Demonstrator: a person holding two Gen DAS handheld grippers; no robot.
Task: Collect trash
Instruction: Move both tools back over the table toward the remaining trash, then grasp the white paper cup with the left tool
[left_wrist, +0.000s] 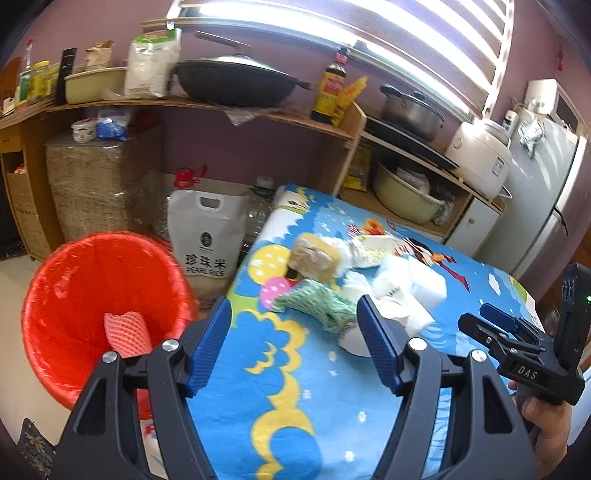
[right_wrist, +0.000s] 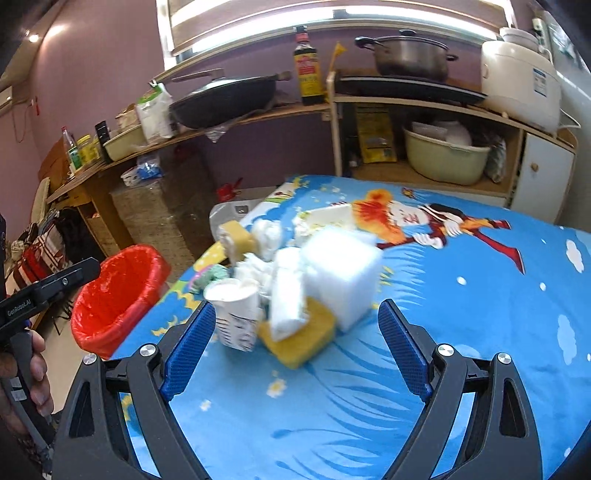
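Two grippers hang over a counter covered with a blue cartoon cloth. The left gripper has its fingers spread wide and holds nothing; the right gripper is likewise spread and bare.

The trash sits in one heap near the counter's middle, ahead of both grippers. In it can be counted: one white foam block, one paper cup standing upright at the heap's near left, two yellow sponges (one flat at the front, touching the cup, one at the back), one green knit cloth, one white tray behind, and some crumpled white tissues whose number cannot be told.

One red bin stands on the floor just left of the counter, with one pink mesh piece lying inside.
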